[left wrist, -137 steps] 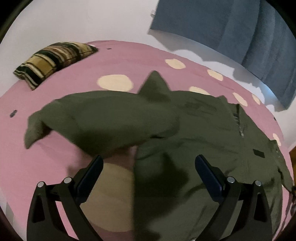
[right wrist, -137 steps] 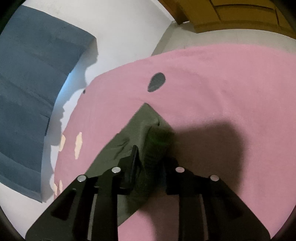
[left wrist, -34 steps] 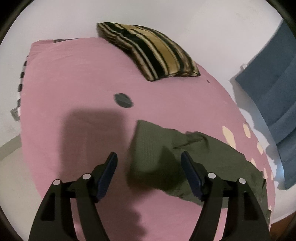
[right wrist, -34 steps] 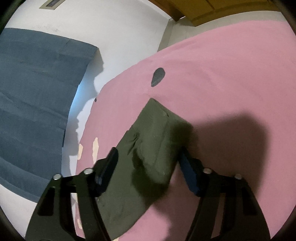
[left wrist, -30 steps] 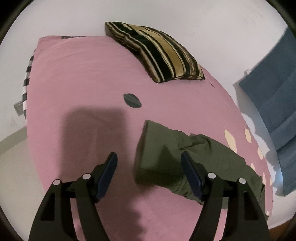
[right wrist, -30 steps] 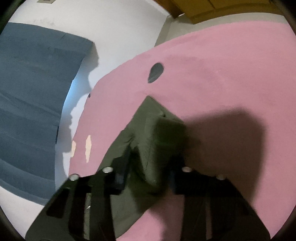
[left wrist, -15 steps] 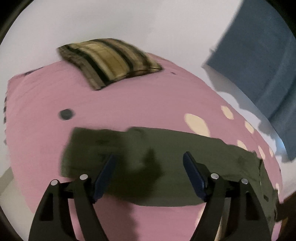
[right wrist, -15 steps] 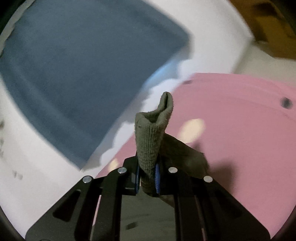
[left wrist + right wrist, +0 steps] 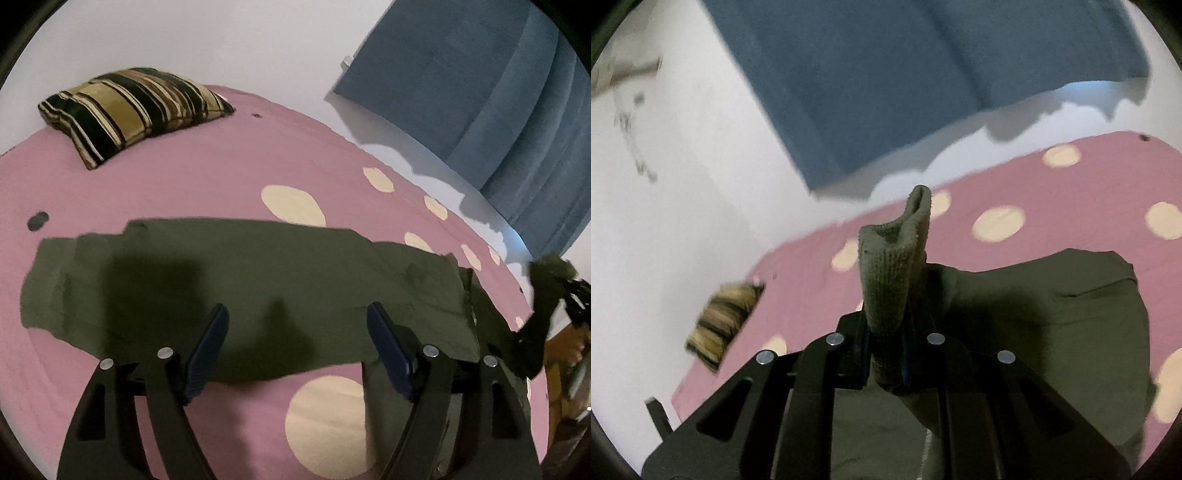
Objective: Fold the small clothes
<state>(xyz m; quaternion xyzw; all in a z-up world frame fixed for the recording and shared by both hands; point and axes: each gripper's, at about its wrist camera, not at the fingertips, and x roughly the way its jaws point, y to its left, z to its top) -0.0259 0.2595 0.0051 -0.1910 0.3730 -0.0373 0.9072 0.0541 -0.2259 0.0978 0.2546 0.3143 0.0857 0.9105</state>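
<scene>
left gripper (image 9: 297,332): black frame | blue pads | silver screws; right gripper (image 9: 884,354): alike

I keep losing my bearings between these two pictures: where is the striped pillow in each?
Left wrist view: striped pillow upper left, at the far end of the pink bedspread.
Right wrist view: same pillow, blurred, lower left at the bedspread's edge.
Shared landmark: blue curtain.

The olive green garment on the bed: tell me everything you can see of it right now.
The olive green garment is a dull, matte woven top, folded into a long band lying flat across the pink spotted bedspread. Its ribbed knit cuff stands up, pinched in the shut right gripper, lifting that sleeve clear of the bed. A zip shows near the lower edge of the right wrist view. The left gripper hovers open above it, not touching.
</scene>
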